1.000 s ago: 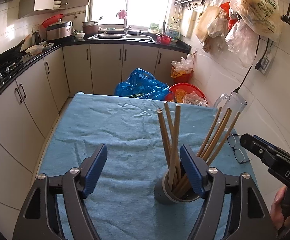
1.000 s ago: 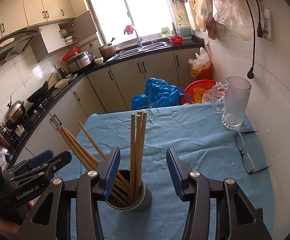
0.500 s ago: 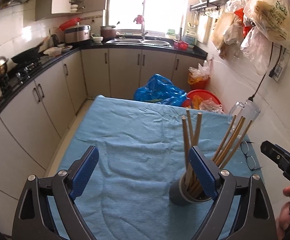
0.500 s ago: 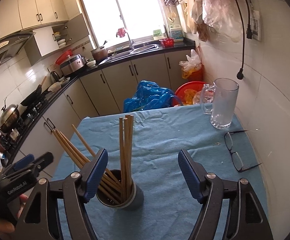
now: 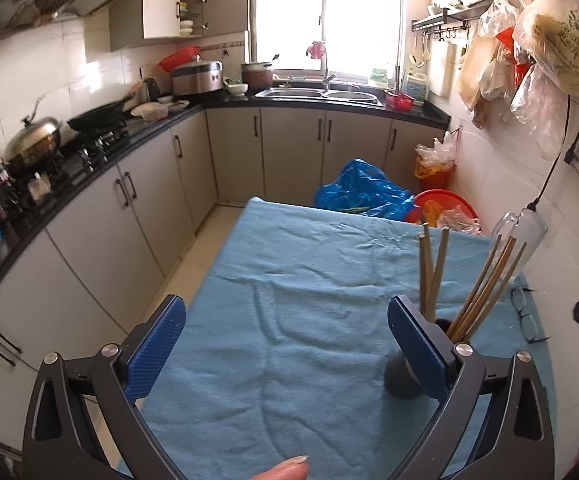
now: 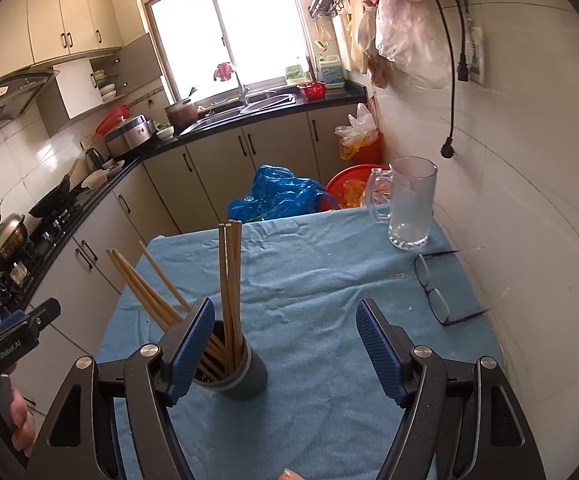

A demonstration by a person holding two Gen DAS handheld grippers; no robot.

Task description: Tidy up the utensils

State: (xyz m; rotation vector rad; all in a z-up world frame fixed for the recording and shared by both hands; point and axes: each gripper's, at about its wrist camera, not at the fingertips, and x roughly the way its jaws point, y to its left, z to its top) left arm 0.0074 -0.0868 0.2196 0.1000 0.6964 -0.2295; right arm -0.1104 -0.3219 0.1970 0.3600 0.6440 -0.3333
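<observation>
A grey round holder (image 6: pixel 245 376) stands on the blue cloth, filled with several wooden chopsticks (image 6: pixel 230 280) that fan out upward. In the left wrist view the holder (image 5: pixel 399 380) sits partly hidden behind my left gripper's right finger, chopsticks (image 5: pixel 485 284) sticking up. My left gripper (image 5: pixel 285 346) is open and empty, left of and behind the holder. My right gripper (image 6: pixel 285 350) is open and empty, its left finger just in front of the holder.
The table carries a blue cloth (image 6: pixel 329 280). A glass mug (image 6: pixel 409 204) stands at the far right, eyeglasses (image 6: pixel 437 292) lie near the right wall. Kitchen cabinets (image 5: pixel 101 232) run along the left. A blue bag (image 5: pixel 361 192) and red basin (image 5: pixel 445 204) lie beyond the table.
Both grippers have pulled back and up from the holder and opened wider. The holder with chopsticks stays in place on the cloth.
</observation>
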